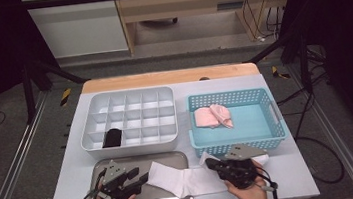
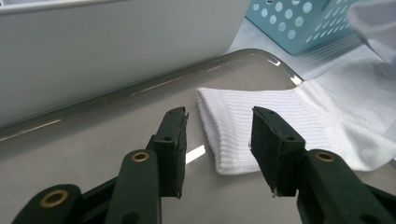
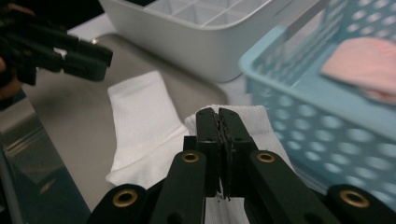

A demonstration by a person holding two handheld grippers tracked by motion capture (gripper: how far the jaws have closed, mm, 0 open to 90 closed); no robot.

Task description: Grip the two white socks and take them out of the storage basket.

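Note:
A white sock (image 1: 183, 179) lies half on the metal tray (image 1: 141, 158) and half on the white table cover. My right gripper (image 1: 211, 163) is shut on the sock's right end, and in the right gripper view white fabric (image 3: 140, 121) shows past and beneath its closed jaws (image 3: 218, 114). That end hangs lifted and blurred at the top right of the left gripper view. My left gripper (image 1: 143, 176) is open at the sock's ribbed cuff (image 2: 224, 140). Its jaws (image 2: 219, 116) stand just above the cuff without pressing it.
A white divided organizer (image 1: 129, 146) sits behind the tray, with a black rolled item (image 1: 113, 137) in a front compartment. To its right stands a light blue basket (image 1: 240, 145) holding pink socks (image 1: 212, 116). The basket wall (image 3: 299, 121) is close to my right gripper.

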